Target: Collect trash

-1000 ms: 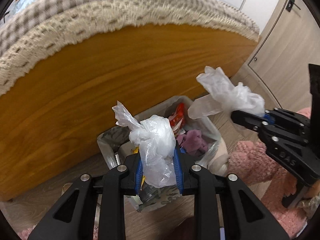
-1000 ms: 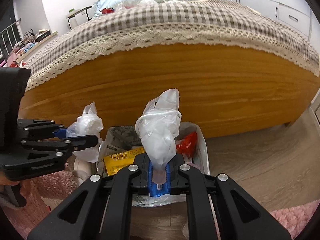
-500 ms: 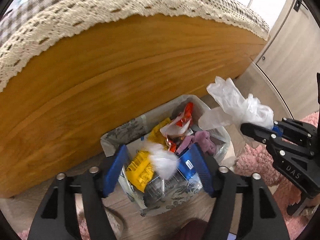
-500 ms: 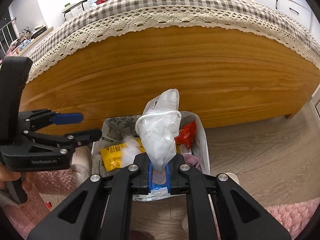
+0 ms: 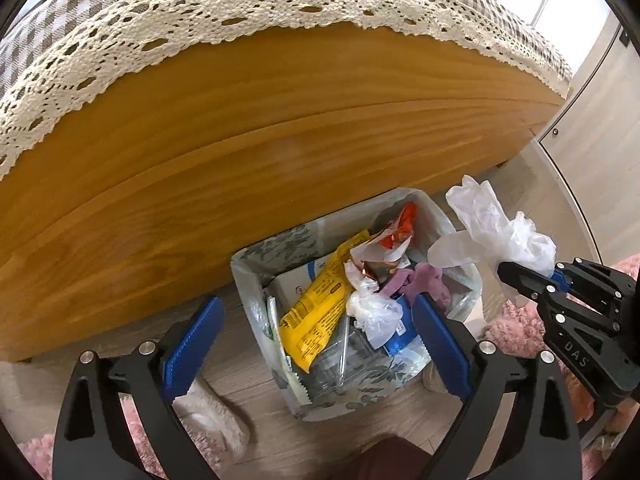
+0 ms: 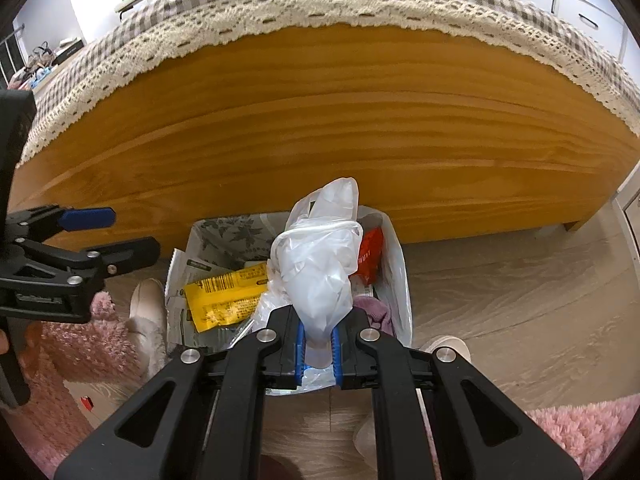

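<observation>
Left claw [image 5: 316, 344]: bottom of the left wrist view, blue pads spreading wide right now, nothing between them, only the bin below.
Dropped wad [image 5: 374, 310]: crumpled clear plastic lying in the bin on top of the other trash, centre of the frame, just right of the yellow wrapper [image 5: 316, 312].
Right claw [image 6: 318, 344]: lower centre of the right wrist view, clamped on a bunched plastic bag [image 6: 320, 272] that stands up out of the pads.
Bin [image 5: 244, 276]: small floral-patterned bin with a clear liner, on the wood floor against the bed frame [image 5: 280, 128]; already holds the yellow wrapper, a red packet [image 5: 400, 232] and something purple [image 5: 428, 284].
Step in hand, my read: left side's drop looks done, right side's bag goes next.
How to do it well: bring the right claw squarely over the bin mouth before letting go; light plastic drifts, so release low, inside the rim; lift the left claw clear to avoid a bump.
Writing, near: "DAS" on the right claw's body at the right edge of the left wrist view.
Writing, mid: black print and a barcode on the yellow wrapper, too small to read.
Far: checked bedspread with lace trim [image 6: 320, 4] across the top; white cabinets upper right.
</observation>
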Action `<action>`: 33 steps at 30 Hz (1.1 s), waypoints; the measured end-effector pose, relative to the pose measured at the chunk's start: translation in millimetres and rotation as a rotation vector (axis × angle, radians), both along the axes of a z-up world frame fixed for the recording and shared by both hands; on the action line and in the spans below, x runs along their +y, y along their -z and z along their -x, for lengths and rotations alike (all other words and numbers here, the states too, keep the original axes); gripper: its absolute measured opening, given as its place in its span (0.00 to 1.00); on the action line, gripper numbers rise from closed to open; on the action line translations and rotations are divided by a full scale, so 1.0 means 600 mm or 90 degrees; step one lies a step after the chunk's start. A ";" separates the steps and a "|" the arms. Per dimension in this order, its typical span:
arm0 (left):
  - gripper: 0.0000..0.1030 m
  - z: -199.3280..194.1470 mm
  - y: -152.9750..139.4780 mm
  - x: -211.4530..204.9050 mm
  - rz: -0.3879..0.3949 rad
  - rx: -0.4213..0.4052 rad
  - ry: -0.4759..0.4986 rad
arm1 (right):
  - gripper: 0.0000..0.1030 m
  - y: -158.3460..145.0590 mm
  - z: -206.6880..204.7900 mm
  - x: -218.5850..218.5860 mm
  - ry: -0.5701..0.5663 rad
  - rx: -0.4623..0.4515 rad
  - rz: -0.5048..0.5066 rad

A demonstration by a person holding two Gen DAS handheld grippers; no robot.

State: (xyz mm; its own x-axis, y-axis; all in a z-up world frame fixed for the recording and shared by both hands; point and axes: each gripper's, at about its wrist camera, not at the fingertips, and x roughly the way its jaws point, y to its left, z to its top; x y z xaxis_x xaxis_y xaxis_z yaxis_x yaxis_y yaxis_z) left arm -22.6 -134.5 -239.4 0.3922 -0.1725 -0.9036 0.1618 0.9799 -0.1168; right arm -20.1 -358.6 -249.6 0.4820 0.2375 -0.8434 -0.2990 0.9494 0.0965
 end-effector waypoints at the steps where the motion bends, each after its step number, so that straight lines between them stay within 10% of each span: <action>1: 0.90 0.000 0.001 0.000 -0.002 0.003 -0.001 | 0.10 0.003 -0.001 0.002 -0.001 0.003 0.004; 19: 0.90 -0.004 0.018 0.026 -0.029 0.049 -0.033 | 0.14 0.052 -0.052 0.038 0.012 0.082 0.038; 22: 0.90 -0.005 0.019 0.027 -0.030 0.050 -0.036 | 0.50 0.051 -0.057 0.038 0.021 0.071 0.047; 28: 0.90 -0.003 0.017 0.024 -0.045 0.040 -0.034 | 0.58 0.055 -0.054 0.040 0.030 0.072 0.056; 33: 0.90 -0.003 0.018 0.025 -0.047 0.043 -0.036 | 0.83 0.063 -0.055 0.043 0.029 0.084 0.062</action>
State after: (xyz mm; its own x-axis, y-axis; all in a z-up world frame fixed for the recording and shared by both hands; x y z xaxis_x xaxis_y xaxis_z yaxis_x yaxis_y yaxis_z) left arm -21.1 -119.4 -250.0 0.3365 -0.0839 -0.9379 0.1007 0.9935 -0.0528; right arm 12.9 -332.8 -287.3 0.3746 0.1316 -0.9178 -0.2458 0.9685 0.0386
